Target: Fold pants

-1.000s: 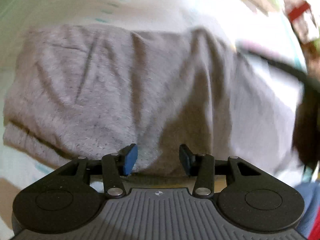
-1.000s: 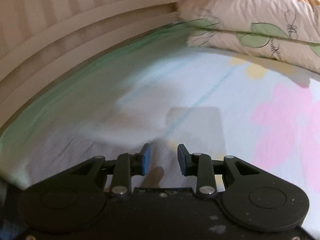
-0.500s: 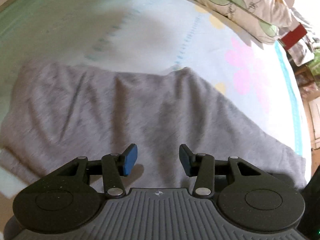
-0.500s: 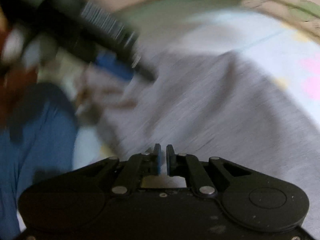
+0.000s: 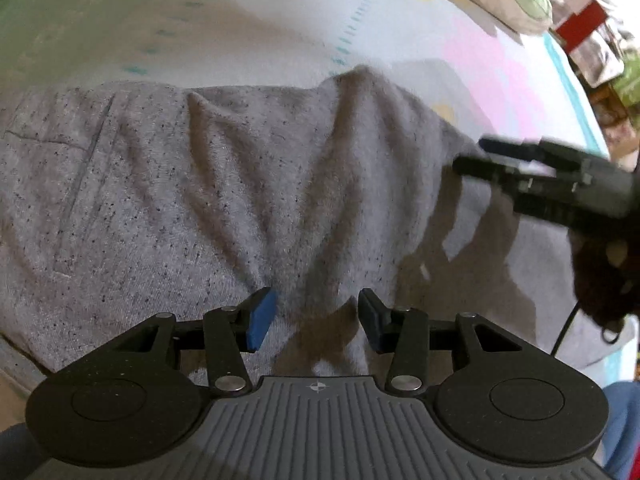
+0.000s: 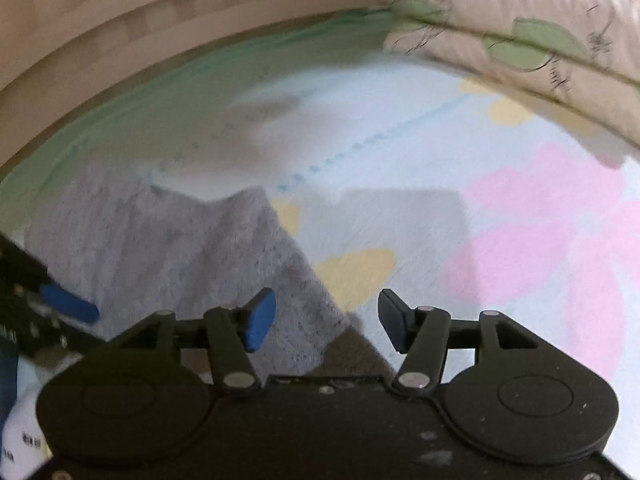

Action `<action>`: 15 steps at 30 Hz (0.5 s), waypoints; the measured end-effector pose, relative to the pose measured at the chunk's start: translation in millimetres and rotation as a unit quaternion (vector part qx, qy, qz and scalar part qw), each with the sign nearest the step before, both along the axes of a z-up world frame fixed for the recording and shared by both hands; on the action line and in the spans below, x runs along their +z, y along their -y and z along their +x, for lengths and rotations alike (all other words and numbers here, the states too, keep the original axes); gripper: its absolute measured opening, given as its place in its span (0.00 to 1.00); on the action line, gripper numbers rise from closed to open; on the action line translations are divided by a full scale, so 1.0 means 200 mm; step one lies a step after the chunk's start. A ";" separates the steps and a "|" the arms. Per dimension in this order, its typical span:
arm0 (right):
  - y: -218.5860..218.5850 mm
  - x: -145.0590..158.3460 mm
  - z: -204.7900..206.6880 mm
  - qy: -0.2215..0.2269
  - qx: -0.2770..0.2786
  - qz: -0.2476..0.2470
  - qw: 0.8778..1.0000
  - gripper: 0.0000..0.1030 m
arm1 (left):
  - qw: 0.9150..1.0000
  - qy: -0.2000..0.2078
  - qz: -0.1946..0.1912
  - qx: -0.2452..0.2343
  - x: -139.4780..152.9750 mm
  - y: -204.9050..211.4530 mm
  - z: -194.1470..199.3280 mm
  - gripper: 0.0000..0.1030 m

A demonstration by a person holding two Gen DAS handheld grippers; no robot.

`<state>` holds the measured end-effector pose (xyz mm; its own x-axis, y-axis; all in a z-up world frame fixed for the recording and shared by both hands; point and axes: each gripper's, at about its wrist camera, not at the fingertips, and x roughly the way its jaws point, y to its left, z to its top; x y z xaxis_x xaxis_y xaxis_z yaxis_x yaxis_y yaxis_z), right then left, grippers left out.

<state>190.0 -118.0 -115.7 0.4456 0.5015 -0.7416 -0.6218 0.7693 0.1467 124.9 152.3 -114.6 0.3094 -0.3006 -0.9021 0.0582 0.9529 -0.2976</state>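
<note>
Grippers, left (image 5: 316, 316) and right (image 6: 326, 320), tilt down over grey pants (image 5: 200, 200), jaws released, right's just opening.

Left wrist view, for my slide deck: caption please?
Open left gripper over rumpled grey pants on a bed sheet.

The left wrist camera looks steeply down, close over the grey pants (image 5: 224, 200) on the bedsheet (image 5: 240, 20). The right wrist camera faces the pillow (image 6: 520, 40) edge. Both share the pants' far edge.
</note>
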 end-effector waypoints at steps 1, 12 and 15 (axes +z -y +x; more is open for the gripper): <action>0.00 -0.01 0.02 -0.008 0.010 0.004 1.000 0.33 | 1.000 0.008 -0.001 0.000 0.02 0.01 0.01 0.43; -0.08 0.06 -0.36 0.060 0.058 -0.031 0.996 0.03 | 0.992 0.119 -0.038 0.021 0.28 0.15 0.31 0.59; -0.12 0.03 -0.44 0.063 0.069 -0.049 0.994 0.03 | 0.994 0.110 -0.020 -0.005 0.25 0.25 0.38 0.68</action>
<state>102.0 -93.5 -110.4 0.4701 0.4925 -0.7325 -0.7307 0.6826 -0.0100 201.6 101.8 -64.7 0.4946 -0.3390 -0.8002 0.1360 0.9396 -0.3140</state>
